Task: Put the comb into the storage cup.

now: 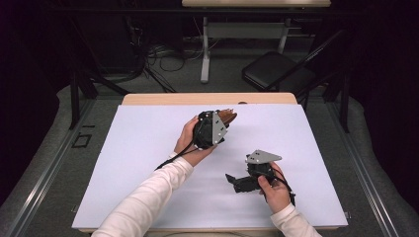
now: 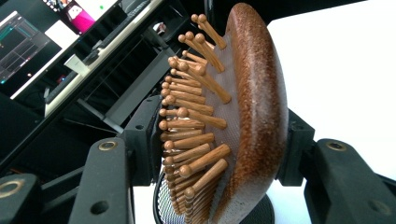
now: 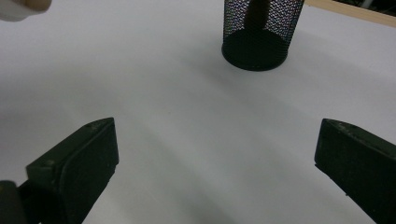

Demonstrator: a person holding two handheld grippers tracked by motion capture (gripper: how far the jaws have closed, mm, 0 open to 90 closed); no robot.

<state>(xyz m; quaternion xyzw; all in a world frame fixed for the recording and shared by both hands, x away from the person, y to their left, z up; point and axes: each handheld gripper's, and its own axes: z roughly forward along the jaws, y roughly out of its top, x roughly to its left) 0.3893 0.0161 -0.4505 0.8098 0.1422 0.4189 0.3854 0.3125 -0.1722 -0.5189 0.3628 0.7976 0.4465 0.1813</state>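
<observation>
One brown wooden hairbrush (image 2: 252, 116) with peg bristles, clamped in the left gripper (image 1: 211, 129) near the tabletop's far edge. One black mesh cup (image 3: 261, 32) stands below it. Right gripper (image 3: 215, 158), jaws apart, empty.

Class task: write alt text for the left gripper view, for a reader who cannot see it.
A wooden hairbrush with peg bristles stands upright, clamped between the left gripper's two black jaws. A black mesh cup sits just below it on the white table.

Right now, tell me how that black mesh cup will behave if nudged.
The mesh cup looks like thin open wire, so probably light and easy to slide on the smooth white table. It stands taller than wide with a brush handle inside, so a high push might tip it.
</observation>
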